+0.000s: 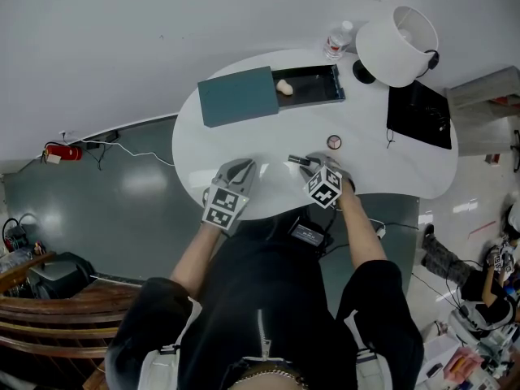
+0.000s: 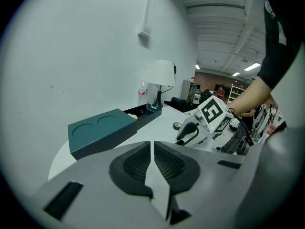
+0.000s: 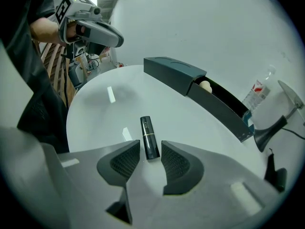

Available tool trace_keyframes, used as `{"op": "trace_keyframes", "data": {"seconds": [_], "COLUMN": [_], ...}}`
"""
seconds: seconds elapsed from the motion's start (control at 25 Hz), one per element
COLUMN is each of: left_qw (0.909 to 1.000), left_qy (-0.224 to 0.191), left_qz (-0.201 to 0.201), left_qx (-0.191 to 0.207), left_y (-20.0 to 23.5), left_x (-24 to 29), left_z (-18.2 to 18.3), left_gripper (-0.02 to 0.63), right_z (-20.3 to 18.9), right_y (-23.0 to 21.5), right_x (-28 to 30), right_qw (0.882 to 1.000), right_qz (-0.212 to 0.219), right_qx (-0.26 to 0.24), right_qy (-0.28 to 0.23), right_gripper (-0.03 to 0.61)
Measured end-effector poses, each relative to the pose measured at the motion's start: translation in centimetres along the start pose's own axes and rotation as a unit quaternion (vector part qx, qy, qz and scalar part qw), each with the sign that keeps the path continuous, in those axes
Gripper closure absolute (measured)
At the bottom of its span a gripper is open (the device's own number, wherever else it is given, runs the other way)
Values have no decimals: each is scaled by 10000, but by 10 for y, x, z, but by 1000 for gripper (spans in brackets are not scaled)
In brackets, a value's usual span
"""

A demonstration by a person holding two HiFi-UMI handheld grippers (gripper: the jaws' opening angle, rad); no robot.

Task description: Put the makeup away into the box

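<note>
Standing beside box (image 1: 237,96): lamp (image 1: 396,43), bottle (image 1: 337,41); compact (image 1: 334,142) near lipstick (image 3: 148,136).

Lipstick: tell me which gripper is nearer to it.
Right. The right gripper has its open jaws astride one end of the lipstick; the left gripper sits apart, off to its left.

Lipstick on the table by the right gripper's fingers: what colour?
The lipstick is black with a thin gold band around its middle. It shows best in the right gripper view.

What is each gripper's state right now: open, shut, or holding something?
Left gripper: shut, nothing between its jaws.
Right gripper: open, jaws astride the near end of the black lipstick, not gripping it.
</note>
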State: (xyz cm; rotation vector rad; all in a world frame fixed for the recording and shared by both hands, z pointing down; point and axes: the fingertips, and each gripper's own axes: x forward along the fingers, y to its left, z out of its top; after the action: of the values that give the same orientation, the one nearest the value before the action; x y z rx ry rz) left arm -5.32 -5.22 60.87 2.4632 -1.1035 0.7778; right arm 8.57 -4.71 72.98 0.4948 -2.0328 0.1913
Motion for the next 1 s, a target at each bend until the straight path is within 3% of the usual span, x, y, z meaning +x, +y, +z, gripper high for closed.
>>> {"op": "trace_keyframes", "data": {"seconds": [0.24, 1.0], "left_qw": [10000, 10000], "left_qy": [-3, -47], "left_qz": [-10, -32], "left_qx": [-35, -44], "left_y": [2, 6], "left_x": [1, 4], "left_z": [-1, 4], "left_gripper": [600, 600], "right_z": [-3, 15], "right_y": [1, -12], "right_x": [1, -14], "right_qw": [9999, 9994], "right_qz": [-5, 10], "right_qx": [43, 237], "right_qy": [101, -233], "right_gripper": [483, 486]}}
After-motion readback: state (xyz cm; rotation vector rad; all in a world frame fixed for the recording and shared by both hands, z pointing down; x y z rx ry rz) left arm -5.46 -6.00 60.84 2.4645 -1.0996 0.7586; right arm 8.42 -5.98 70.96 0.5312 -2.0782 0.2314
